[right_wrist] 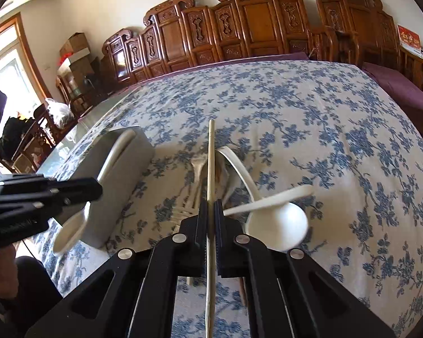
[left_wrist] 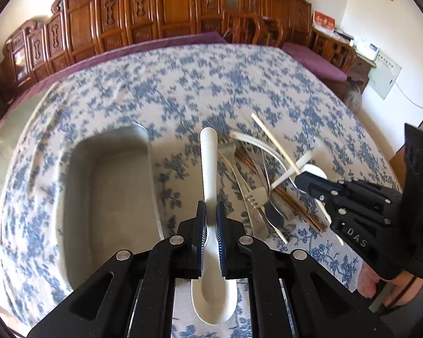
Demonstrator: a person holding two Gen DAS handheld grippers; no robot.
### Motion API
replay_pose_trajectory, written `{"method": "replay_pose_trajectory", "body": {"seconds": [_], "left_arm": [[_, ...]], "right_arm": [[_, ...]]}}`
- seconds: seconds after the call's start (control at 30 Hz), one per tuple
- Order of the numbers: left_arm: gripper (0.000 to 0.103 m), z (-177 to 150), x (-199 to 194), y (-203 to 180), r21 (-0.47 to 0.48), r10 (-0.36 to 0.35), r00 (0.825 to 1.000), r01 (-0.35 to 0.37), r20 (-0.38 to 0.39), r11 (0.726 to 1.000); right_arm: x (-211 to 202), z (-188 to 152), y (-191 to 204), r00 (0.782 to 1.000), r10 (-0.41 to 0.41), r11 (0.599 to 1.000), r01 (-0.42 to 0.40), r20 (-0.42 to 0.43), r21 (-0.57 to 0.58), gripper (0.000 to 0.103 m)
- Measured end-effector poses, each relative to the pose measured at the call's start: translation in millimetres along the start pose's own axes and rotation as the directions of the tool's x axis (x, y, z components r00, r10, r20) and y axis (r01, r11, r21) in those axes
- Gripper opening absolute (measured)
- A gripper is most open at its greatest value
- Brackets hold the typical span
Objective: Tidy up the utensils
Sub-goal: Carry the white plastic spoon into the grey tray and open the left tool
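While the left claw [left_wrist: 211, 219] pinches a smooth white spoon [left_wrist: 208, 163], the right claw [right_wrist: 210, 219] grips a slender, seemingly wooden chopstick [right_wrist: 210, 163].

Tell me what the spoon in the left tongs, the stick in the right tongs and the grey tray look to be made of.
White spoon: likely ceramic or melamine; smooth, thick, off-white, faintly speckled bowl.
Chopstick: probably bamboo or light wood; pale tan, matte, slim and straight.
Grey tray: plastic or coated metal, hard to tell; uniform matte grey, rounded corners, no shine.
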State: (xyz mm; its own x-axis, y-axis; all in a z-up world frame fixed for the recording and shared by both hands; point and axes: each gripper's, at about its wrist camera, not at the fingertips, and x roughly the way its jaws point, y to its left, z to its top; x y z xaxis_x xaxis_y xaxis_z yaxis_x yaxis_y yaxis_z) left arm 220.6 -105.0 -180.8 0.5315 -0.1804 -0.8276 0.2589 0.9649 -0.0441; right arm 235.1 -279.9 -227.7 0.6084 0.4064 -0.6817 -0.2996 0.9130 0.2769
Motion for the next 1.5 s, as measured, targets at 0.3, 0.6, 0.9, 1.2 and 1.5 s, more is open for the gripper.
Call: {"method": "replay_pose_trajectory", "body": {"seconds": [0.3,0.6,0.9,1.2,1.5], "left_arm": [[0.007,3,-3,40,-0.012,0.012,0.999,-0.011,0.051,1.000],[0.007,0,17,85,-0.065,0.039,0.998,-0.036,0.045,0.997],[0.007,-10,37,107,-0.097,0.037,0.999,-0.038,-0.007,0.995],[0.007,-8,28,125,-0.139,0.042,0.999,-0.042,-0.002,0.989],[0.007,1,-14,144,-0.140,0.048,0.994,-0.034,0.097,0.990]], "right_arm": [[1,8,19,0.999,0.044,0.999,-0.044,0.024,-0.004,0.006],[10,20,37,0.996,0.086,0.996,-0.086,0.037,0.000,0.006],[11,22,61,0.991,0.123,0.992,-0.121,0.048,-0.042,0.006],[14,22,74,0.997,0.079,0.996,-0.077,0.023,-0.051,0.006],[24,36,122,0.994,0.112,0.992,-0.112,-0.002,-0.060,0.006]]}}
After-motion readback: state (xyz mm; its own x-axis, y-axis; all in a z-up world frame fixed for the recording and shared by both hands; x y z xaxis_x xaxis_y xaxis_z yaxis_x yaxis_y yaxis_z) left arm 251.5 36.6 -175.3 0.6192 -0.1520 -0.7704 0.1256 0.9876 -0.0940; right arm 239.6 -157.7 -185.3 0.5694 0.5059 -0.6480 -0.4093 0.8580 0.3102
